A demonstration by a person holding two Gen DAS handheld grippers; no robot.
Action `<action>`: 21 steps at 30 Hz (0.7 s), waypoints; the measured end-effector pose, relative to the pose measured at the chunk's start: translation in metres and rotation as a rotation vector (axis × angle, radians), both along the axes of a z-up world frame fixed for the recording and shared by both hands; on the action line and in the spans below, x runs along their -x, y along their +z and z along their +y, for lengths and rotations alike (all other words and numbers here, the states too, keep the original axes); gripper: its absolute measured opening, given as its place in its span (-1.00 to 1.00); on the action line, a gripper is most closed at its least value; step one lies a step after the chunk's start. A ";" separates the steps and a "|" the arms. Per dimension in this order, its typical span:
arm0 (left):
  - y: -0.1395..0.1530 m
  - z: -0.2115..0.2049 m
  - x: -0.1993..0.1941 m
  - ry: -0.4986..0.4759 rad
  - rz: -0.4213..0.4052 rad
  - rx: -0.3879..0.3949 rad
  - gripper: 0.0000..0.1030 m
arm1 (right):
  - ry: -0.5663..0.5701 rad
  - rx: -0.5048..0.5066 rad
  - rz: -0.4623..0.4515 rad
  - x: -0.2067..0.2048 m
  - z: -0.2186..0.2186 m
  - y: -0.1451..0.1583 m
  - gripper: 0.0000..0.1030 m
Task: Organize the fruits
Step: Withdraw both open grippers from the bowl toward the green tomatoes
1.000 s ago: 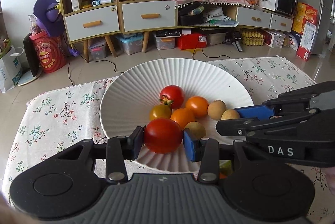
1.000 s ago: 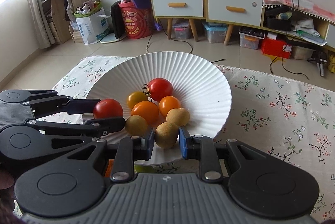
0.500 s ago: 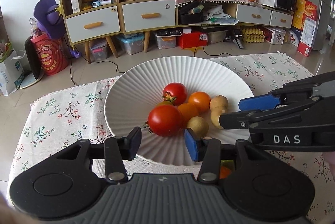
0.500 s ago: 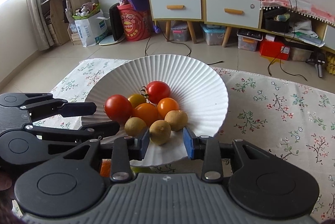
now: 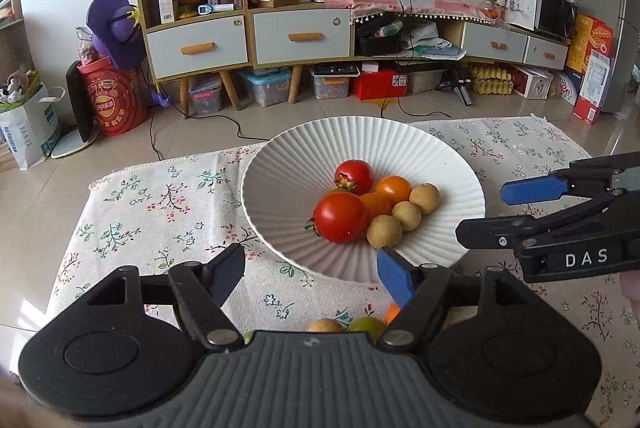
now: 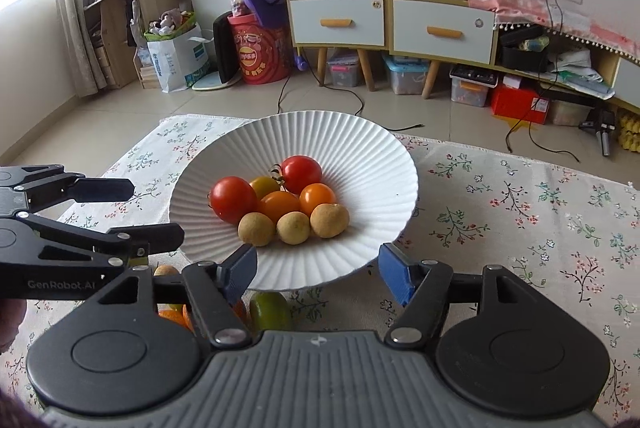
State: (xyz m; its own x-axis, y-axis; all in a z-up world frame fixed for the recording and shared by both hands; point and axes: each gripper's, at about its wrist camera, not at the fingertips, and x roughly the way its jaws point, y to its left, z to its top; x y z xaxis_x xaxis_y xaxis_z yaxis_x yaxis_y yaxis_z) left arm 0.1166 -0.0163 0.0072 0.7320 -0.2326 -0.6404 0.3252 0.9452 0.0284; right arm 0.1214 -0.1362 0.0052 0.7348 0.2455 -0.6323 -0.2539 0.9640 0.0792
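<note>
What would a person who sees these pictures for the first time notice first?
The white ribbed plate on the flowered tablecloth, with red tomatoes, orange ones and three tan fruits heaped in its middle. Both black tongs, left and right, stand open and empty at its near rim.

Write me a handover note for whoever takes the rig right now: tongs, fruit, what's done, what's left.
Left tongs: open and empty, jaws just opened, short of the plate's near rim.
Right tongs: open and empty, jaws just opened, at the near rim.
White ribbed plate: holds two red tomatoes, three orange or yellow ones and three tan round fruits, the near red tomato and the middle tan fruit among them.
Done: eight fruits sit in the plate.
Left: a green fruit, orange pieces and a tan one lie on the floral cloth, partly hidden behind the tongs.
</note>
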 end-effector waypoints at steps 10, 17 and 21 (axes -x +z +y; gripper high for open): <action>0.003 0.009 0.021 -0.022 -0.001 -0.004 0.66 | -0.003 -0.005 -0.018 0.016 -0.004 0.007 0.48; 0.004 0.012 0.031 -0.030 -0.001 -0.008 0.84 | -0.001 -0.002 -0.028 0.027 -0.003 0.008 0.66; 0.004 0.011 0.037 -0.046 -0.004 -0.024 0.86 | 0.010 0.002 -0.028 0.031 -0.001 0.006 0.73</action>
State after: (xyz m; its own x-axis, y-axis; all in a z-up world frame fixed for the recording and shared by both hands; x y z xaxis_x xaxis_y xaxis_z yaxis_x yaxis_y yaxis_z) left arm 0.0793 -0.0055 0.0109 0.7236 -0.2509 -0.6430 0.3683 0.9282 0.0522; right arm 0.0905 -0.1376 0.0117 0.7499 0.2514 -0.6120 -0.2656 0.9616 0.0696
